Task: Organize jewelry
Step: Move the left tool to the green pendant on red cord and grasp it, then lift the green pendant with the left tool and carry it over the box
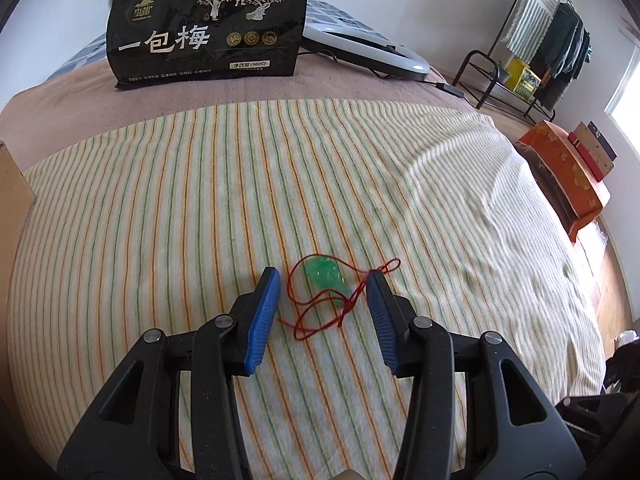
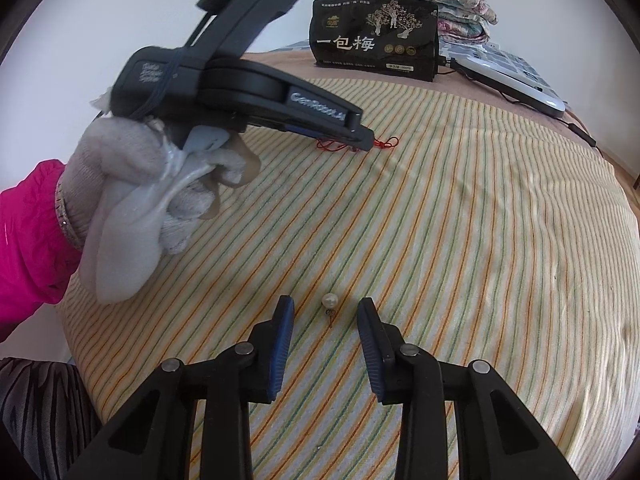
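Green pendant (image 1: pixel 325 276) on red cord; pearl earring (image 2: pixel 330 303) apart.

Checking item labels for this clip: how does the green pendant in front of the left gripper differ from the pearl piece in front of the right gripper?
The green pendant is translucent green and lumpy; the pearl piece is a small, round, whitish bead. The pendant trails a long red cord looped around it; the pearl has only a short metal stub below it. The cord reaches one finger of the left gripper; the pearl lies clear of the right gripper's fingers. Both rest on the striped cloth between open fingers.
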`<state>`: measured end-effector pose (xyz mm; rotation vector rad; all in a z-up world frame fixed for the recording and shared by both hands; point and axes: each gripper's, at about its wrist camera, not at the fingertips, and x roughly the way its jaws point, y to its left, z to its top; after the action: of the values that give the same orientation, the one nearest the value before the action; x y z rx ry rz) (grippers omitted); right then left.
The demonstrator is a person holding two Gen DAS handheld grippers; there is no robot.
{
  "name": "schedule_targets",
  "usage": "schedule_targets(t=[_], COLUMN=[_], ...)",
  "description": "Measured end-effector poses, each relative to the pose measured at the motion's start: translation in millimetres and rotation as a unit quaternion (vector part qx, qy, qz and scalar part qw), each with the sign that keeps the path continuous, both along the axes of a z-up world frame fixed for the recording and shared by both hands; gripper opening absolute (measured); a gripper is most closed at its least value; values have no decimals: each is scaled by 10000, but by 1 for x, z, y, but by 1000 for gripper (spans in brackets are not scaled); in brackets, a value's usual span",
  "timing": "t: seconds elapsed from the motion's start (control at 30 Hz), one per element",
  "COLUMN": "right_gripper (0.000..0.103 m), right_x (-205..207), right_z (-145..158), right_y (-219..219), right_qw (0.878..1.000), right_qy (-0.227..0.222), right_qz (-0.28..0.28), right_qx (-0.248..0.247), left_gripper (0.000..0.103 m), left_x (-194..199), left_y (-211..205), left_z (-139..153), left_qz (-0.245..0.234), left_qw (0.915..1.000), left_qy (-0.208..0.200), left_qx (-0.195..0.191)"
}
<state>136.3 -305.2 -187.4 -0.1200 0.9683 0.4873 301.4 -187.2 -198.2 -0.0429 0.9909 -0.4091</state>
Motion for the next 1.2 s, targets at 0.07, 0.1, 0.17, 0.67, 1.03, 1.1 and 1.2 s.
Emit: schedule_targets(t=[0.07,0.1,0.17,0.67,1.03,1.1,1.2], right_gripper=[32,32,31,16,6,6,6], right_x=[0,0,-1,3,8,8,6], right_z=[0,-1,-1,-2,-3,-2,3], right_y=[1,1,3,2,6,4,2], right_qw=[10000,10000,9999,9999,9997,9998,9999], right_qy=[-11,-18,-42,105,58,69,66], right_qz=[12,18,40,-13,53,10,-65], right_qx=[-15,-31,-85,-18,-247,-185,-72], left_gripper=[35,33,28,10,5,4,4], left_x=[1,3,2,-3,-5,-7,-11], left_y=[-3,-4,-7,-7,-4,0,9], left_z=[-2,-4,-5,0,3,8,17], left_qz=[27,33,22,-64,-76,-53,-3], left_qw=[10000,9998,9996,9978,9977,9978,9978], left_qy=[-48,-70,-138,-315,-348,-370,-429], left_qx=[74,157,248,572,574,556,508])
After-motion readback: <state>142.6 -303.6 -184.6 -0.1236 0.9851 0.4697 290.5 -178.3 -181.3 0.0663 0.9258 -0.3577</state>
